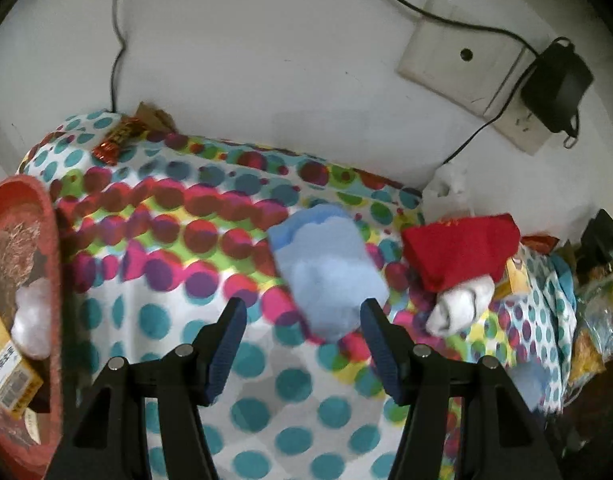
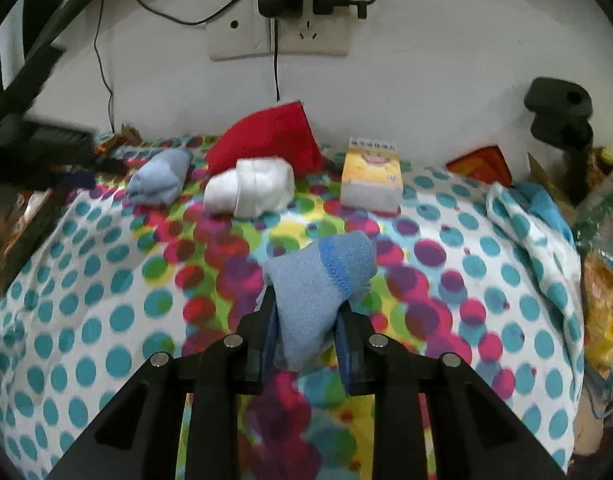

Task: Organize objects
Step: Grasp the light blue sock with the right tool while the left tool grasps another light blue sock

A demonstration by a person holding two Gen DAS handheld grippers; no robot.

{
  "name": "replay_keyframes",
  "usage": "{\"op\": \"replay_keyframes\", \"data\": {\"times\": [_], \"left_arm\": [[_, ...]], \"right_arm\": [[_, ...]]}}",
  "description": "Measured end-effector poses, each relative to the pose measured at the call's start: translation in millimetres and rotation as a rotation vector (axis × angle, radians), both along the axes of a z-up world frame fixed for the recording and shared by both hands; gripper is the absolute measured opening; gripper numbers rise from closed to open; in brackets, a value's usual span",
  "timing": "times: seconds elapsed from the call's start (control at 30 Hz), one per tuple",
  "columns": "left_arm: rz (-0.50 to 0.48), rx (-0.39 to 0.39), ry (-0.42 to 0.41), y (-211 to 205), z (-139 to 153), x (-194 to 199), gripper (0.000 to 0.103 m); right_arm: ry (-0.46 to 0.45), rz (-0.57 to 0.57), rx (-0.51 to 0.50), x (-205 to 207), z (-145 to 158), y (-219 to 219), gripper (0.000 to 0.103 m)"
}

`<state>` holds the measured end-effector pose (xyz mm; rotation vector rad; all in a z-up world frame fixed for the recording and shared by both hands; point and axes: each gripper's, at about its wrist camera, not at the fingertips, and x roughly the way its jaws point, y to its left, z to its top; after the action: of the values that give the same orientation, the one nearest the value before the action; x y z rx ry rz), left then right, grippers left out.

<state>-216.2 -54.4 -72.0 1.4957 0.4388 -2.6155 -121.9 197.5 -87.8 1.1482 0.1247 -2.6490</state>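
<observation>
Two wrist fisheyes, both angled down at the dotted cloth (image 1: 154, 320), facing the wall.
Left view looks from nearer the red tray (image 1: 54, 240); the right, further right. Shared: red pouch (image 2: 266, 140), white sock roll (image 2: 250, 188), wall socket plate (image 2: 242, 36).

Open spotted cloth (image 2: 86, 300) lies left; white sock roll (image 2: 250, 188) and tissue pack (image 2: 372, 178) block the wall side.

Light-blue sock (image 2: 318, 292); white sock (image 2: 250, 192); red pouch (image 2: 266, 140); multicoloured polka-dot cloth (image 2: 106, 300).
</observation>
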Motion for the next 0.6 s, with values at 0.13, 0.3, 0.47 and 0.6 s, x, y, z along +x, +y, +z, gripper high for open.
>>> {"op": "replay_keyframes", "data": {"times": [0.13, 0.3, 0.47, 0.6], "left_arm": [[0.002, -0.041, -0.033, 14.6, -6.9, -25.4, 0.061], [0.038, -0.047, -0.034, 19.5, -17.9, -36.8, 0.061], [0.049, -0.006, -0.073, 24.4, -31.9, -47.9, 0.061], [0.052, -0.018, -0.036, 25.2, -30.4, -45.3, 0.057]], "right_arm": [[-0.011, -0.002, 0.000, -0.3, -1.2, 3.0, 0.023], [-0.016, 0.002, 0.012, -0.4, -2.1, 1.0, 0.023], [-0.024, 0.004, 0.000, -0.7, -2.7, 1.6, 0.023], [-0.025, 0.005, 0.001, -1.6, -3.1, 1.1, 0.023]]}}
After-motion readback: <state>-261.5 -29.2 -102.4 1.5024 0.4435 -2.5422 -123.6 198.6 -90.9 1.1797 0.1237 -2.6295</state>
